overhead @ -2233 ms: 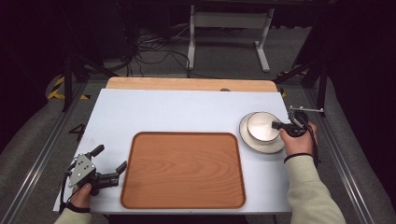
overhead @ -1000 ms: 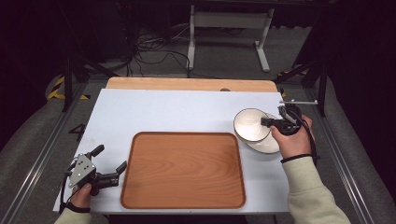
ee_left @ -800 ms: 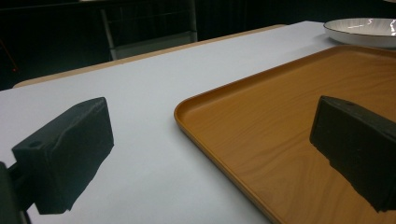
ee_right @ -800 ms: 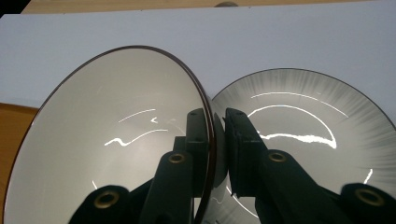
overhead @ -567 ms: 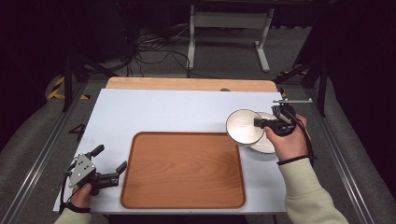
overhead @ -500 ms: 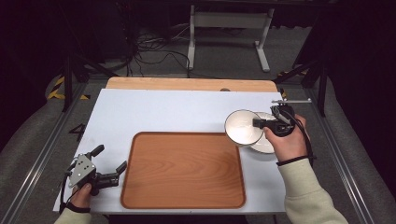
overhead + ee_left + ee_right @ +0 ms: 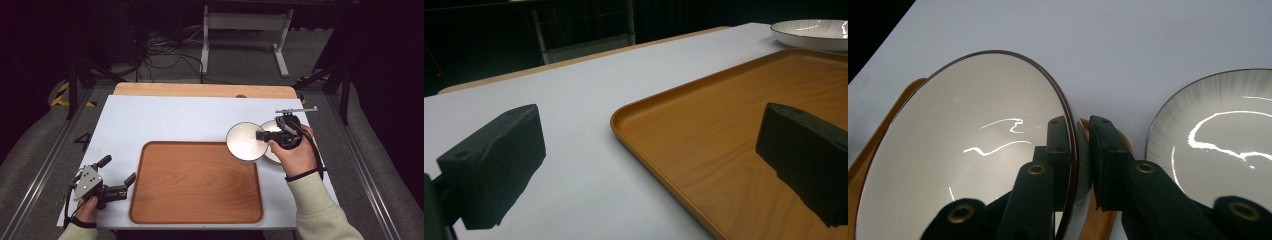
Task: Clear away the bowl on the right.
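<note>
Right gripper (image 7: 262, 135) at 3 o'clock on the desk (image 7: 170, 120), jaws pinching the rim of a white bowl (image 7: 243, 141). In the right gripper view one jaw sits inside the bowl (image 7: 973, 150), the other against its outer wall, dark rim line between them. Bowl tilted, lifted off the desk, held over the tray's 1 o'clock corner. Right hand (image 7: 295, 152) wraps the gripper body, cream sleeve behind it.

White plate (image 7: 272, 145) lies on the desk at 3 o'clock of the bowl, partly hidden under gripper and hand; in the right gripper view the plate (image 7: 1218, 135) sits just beside the jaws, apart from the bowl.

Wooden tray (image 7: 195, 182) at desk centre toward 6 o'clock, bare.

Left gripper (image 7: 116, 176) at 8 o'clock, just beside the tray's left edge, resting low. Jaws spread wide, nothing between them; left gripper view shows the tray rim (image 7: 659, 150) running between the two pads. Left hand (image 7: 87, 207) grips it from below.
</note>
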Available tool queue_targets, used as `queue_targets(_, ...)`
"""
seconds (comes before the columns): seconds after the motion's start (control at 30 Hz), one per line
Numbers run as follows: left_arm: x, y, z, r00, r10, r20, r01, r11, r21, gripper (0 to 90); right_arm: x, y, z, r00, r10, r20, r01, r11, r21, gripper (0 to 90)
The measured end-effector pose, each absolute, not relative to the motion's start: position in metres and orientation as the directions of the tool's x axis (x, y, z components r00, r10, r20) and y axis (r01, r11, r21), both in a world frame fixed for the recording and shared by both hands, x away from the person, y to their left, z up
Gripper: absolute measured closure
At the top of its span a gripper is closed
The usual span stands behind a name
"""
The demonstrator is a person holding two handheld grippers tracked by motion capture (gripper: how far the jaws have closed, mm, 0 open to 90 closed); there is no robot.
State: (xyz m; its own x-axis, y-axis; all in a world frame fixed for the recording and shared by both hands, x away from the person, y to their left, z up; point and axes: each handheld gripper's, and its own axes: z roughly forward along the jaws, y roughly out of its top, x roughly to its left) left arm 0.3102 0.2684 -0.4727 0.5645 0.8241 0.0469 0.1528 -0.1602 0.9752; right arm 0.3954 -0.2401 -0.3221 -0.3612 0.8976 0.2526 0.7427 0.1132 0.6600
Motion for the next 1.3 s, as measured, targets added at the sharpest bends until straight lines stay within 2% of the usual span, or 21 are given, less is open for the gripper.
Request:
queue_targets(0.93, 0.31, 0.268, -0.473, 0.566, 0.823, 0.047, 0.153, -0.161, 0.975, 0.2, 0.391, -0.179, -0.325, -0.486, 0.815, 0.316, 0.738, 0.188, 0.648, 80.5)
queue_targets(1.3, 0.31, 0.268, -0.473, 0.567, 0.823, 0.047, 0.153, -0.161, 0.975, 0.2, 0.389, -0.163, -0.336, -0.511, 0.771, 0.38, 0.745, 0.177, 0.643, 80.3)
